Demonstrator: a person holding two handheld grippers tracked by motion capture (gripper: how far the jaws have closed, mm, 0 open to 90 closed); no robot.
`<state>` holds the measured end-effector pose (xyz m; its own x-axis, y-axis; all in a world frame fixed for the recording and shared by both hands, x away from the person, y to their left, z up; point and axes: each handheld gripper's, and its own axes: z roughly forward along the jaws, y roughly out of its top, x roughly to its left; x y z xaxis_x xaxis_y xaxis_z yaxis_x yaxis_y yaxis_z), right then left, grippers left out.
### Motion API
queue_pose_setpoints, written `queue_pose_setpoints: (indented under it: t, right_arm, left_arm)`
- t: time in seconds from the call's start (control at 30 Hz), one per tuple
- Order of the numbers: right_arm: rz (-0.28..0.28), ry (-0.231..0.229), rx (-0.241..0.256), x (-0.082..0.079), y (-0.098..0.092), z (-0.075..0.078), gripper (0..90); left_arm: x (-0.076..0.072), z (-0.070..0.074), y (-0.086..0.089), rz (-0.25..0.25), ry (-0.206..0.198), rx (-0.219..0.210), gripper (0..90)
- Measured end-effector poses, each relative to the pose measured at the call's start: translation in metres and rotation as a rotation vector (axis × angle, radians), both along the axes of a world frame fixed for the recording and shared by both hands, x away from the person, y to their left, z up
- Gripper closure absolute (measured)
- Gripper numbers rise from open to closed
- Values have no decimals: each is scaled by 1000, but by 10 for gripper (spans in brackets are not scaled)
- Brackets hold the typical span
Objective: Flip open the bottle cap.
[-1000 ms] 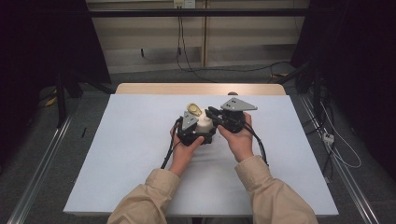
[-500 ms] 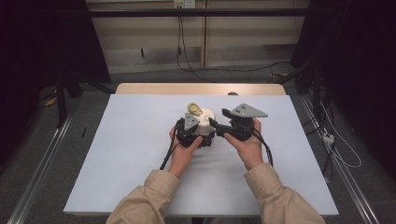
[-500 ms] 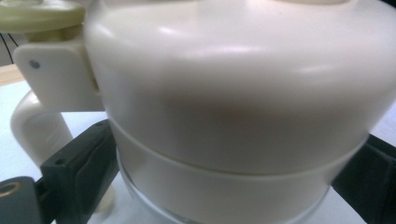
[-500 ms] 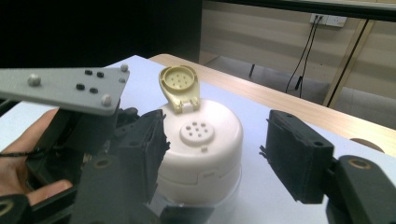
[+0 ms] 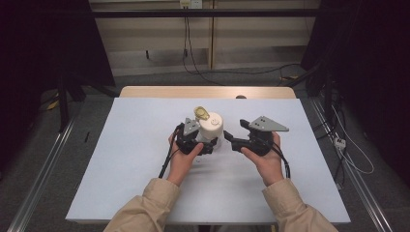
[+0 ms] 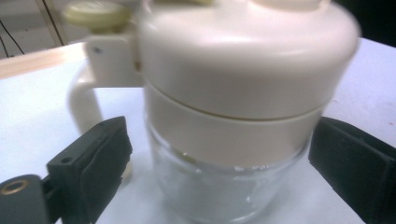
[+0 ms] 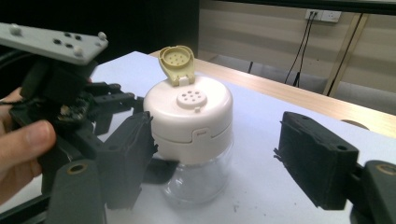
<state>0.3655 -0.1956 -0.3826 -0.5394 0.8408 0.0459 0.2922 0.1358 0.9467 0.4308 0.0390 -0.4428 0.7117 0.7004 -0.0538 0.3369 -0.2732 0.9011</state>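
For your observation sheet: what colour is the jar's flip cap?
Yellowish-olive flip cap, clearest in the right gripper view.

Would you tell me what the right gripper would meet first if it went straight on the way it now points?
Probably the jar: it stands straight ahead of the open right gripper, beside its left jaw.

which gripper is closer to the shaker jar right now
Left. The left gripper has its jaws on either side of the shaker jar; the right gripper sits open just beside it, not touching.
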Motion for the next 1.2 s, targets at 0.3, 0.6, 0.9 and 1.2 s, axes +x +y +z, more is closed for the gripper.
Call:
queue_pose_setpoints:
  t: [0.3,0.6,0.9,1.2]
  right_arm:
    - [-2,11,6,-15,-6,-10,213]
    - [7,29,4,-31,-15,-22,166]
    - [-5,48,3,-42,-27,-35,126]
    - [4,50,-7,-52,-33,-43,93]
  left_arm:
    - [-14,13,25,-17,-18,-25,54]
    - [-25,15,52,-42,-7,-46,56]
    - [-38,14,70,-69,-8,-54,57]
    - [-48,13,91,-86,-8,-45,57]
